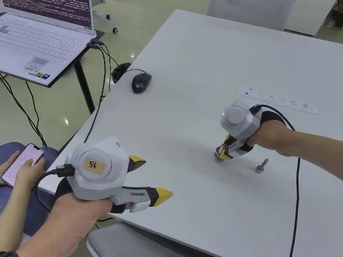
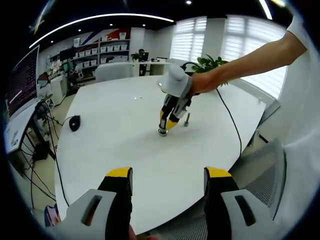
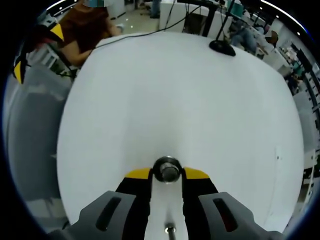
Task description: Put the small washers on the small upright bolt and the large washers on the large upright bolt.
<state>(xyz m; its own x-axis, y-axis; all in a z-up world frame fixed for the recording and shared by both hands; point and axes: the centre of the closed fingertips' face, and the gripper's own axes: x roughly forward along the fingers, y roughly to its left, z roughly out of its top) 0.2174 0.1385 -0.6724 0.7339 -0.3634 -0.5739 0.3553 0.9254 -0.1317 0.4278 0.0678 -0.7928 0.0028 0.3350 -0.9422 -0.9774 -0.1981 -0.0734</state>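
The large upright bolt (image 1: 218,156) stands on the white table (image 1: 203,80), and the small upright bolt (image 1: 261,166) stands just to its right. My right gripper (image 1: 226,153) points down at the large bolt. From above, its jaws press both sides of a round metal ring, apparently a large washer (image 3: 167,170), at the top of that bolt. The small bolt (image 3: 171,231) lies between the jaw bases. My left gripper (image 1: 150,178) hovers open and empty near the table's front left edge. Ahead of my left gripper (image 2: 168,175) are the right gripper (image 2: 170,119) and large bolt (image 2: 163,131).
A black mouse (image 1: 141,82) and its cable lie at the table's far left edge. A white power strip (image 1: 276,99) lies beyond the right gripper. A laptop (image 1: 37,37) sits on a side stand at left. A seated person holds a phone (image 1: 21,163).
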